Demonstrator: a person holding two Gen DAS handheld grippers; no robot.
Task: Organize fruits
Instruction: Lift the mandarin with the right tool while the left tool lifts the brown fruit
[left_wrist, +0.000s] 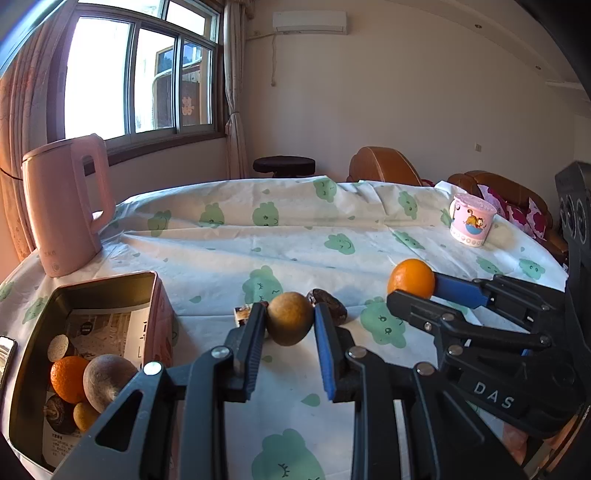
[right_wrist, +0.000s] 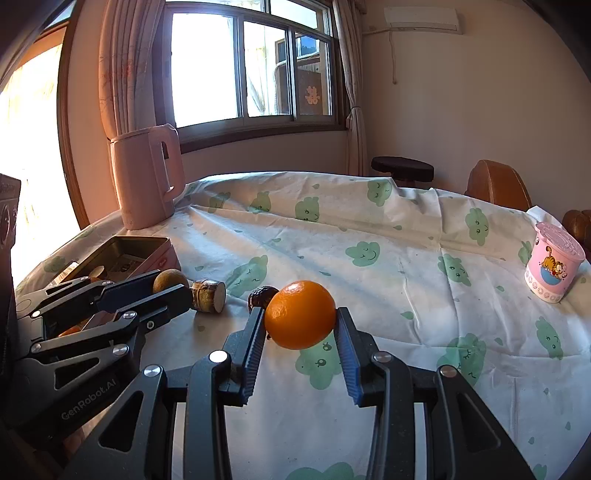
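Gripping brown round fruit (left_wrist: 290, 318), left tongs (left_wrist: 290, 325) clamped; right tongs (right_wrist: 300, 325) clamped on orange (right_wrist: 300, 314).

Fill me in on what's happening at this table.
Fruit is being sorted into the tin box on the left, which already holds an orange and some brown fruits. The left gripper has its jaws shut on a round brown fruit. The right gripper is clamped on an orange. A dark wrinkled fruit and a cut stalk piece lie on the tablecloth.
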